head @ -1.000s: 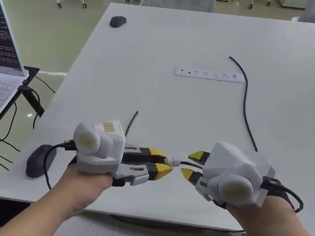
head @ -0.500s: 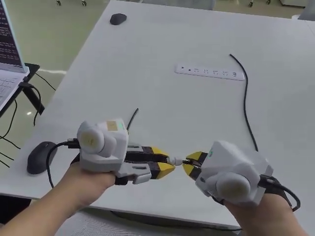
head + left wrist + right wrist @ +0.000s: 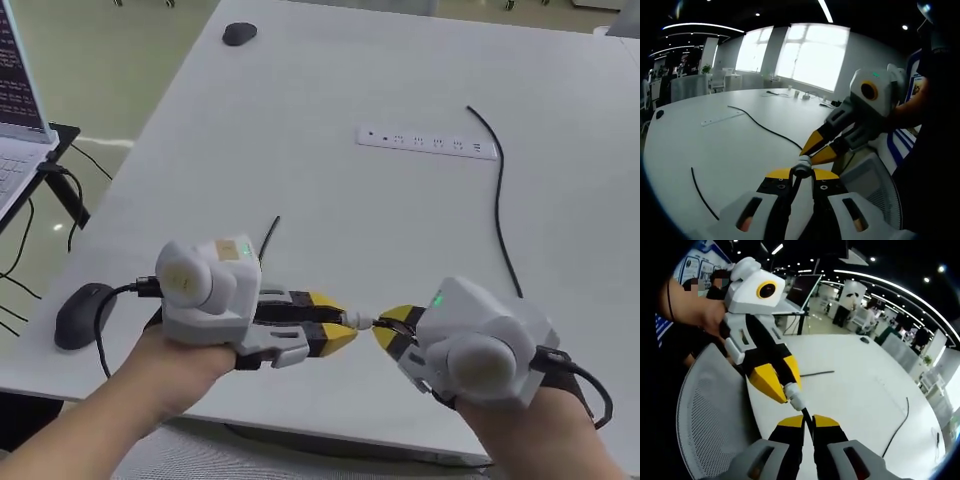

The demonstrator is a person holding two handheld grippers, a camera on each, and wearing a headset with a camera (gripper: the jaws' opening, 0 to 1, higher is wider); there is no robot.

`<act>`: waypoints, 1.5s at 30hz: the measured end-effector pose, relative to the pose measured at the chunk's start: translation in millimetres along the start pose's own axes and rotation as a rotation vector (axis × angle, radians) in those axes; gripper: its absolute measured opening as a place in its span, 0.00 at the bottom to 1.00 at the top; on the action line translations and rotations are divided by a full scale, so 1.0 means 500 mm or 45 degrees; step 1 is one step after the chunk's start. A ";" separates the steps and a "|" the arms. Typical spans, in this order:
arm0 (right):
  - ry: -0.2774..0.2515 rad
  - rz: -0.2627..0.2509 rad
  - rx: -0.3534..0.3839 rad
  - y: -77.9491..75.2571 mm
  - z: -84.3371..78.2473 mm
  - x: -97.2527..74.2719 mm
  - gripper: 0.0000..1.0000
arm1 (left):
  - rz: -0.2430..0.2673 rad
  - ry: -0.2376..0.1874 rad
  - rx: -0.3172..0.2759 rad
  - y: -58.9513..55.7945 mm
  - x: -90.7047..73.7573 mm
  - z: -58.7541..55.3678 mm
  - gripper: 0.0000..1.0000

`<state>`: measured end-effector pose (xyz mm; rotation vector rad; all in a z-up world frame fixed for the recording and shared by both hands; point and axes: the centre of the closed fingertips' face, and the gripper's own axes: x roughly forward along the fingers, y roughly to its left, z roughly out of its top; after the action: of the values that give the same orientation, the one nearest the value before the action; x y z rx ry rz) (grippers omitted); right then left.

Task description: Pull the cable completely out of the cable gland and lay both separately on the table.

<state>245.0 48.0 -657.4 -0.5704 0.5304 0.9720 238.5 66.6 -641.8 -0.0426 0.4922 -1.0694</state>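
Axis: the small white plastic cable gland (image 3: 356, 322) and the thin black cable (image 3: 806, 415) leaving it lie on one line, running left to right in the head view from one gripper's tips to the other's, roughly along the near edge of the white desk (image 3: 300, 130).
Pointing: the end of the gland with the cable coming out faces the right hand-held gripper (image 3: 386, 328).
Place: both are held up in the air over the near edge of the desk, between the two grippers.
Look of the gland: pale, rounded and short, with a ribbed neck in the right gripper view (image 3: 794, 392); in the left gripper view it is a small knob (image 3: 801, 165) at the yellow jaw tips.
Look of the cable: a short bare length shows between gland and right jaws.
Left hand-held gripper (image 3: 345, 327): jaws closed down on the gland, tips nearly meeting around it (image 3: 802, 174).
Right hand-held gripper, own view (image 3: 807, 421): yellow tips drawn close together with the cable pinched in the narrow slot, just beside the gland.
Gap: the two grippers' tips are near each other but do not touch.
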 end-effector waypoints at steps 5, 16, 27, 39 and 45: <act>-0.006 -0.009 0.053 -0.004 -0.006 0.003 0.00 | 0.004 0.002 0.027 0.000 0.003 0.000 0.14; 0.040 -0.046 0.158 -0.034 -0.051 0.000 0.00 | 0.003 -0.008 0.009 0.003 0.005 0.004 0.14; 0.110 -0.098 0.389 -0.070 -0.133 0.001 0.00 | -0.003 -0.021 0.003 0.005 0.006 0.010 0.14; 0.185 -0.133 0.667 -0.076 -0.222 0.015 0.00 | 0.001 -0.009 0.010 0.006 0.007 0.007 0.14; 0.190 -0.165 0.753 -0.069 -0.239 0.021 0.00 | 0.004 -0.003 0.018 0.000 0.014 -0.003 0.14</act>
<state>260.7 -39.8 -744.5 -0.1411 0.8632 0.6072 240.7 61.1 -645.5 -0.0302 0.4825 -1.0695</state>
